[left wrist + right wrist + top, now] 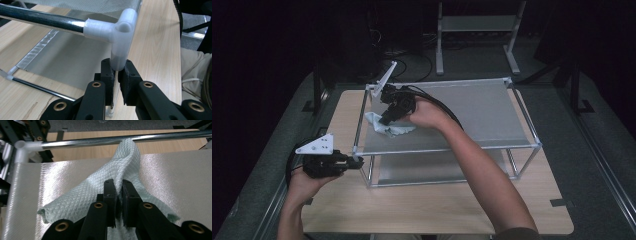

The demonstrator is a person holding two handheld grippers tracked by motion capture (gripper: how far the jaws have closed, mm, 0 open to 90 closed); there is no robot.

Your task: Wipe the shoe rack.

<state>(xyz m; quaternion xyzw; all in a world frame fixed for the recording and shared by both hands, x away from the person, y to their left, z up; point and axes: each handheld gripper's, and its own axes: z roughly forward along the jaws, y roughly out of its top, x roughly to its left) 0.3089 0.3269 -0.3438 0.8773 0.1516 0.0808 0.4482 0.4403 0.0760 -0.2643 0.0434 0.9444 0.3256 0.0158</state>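
Right arm outstretched, right tool [388, 120] pinching cloth [382, 126]; left tool [357, 162] seemingly clamping rack post [120, 50]

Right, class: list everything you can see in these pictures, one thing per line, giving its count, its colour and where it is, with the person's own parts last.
Table: one, light wood top, at the middle of the high view.
Rack: one, silver tubes with white corner joints, standing on the table.
Mesh shelf: one, pale grey, stretched across the rack's top.
Cloth: one, pale green, lying on the mesh shelf near its left edge.
Stand: one, light grey, on the dark floor behind the table.
Left gripper: one, black, shut on the rack's near-left corner post.
Right gripper: one, black, shut on the cloth.
Forearms: two, entering from the bottom of the high view.
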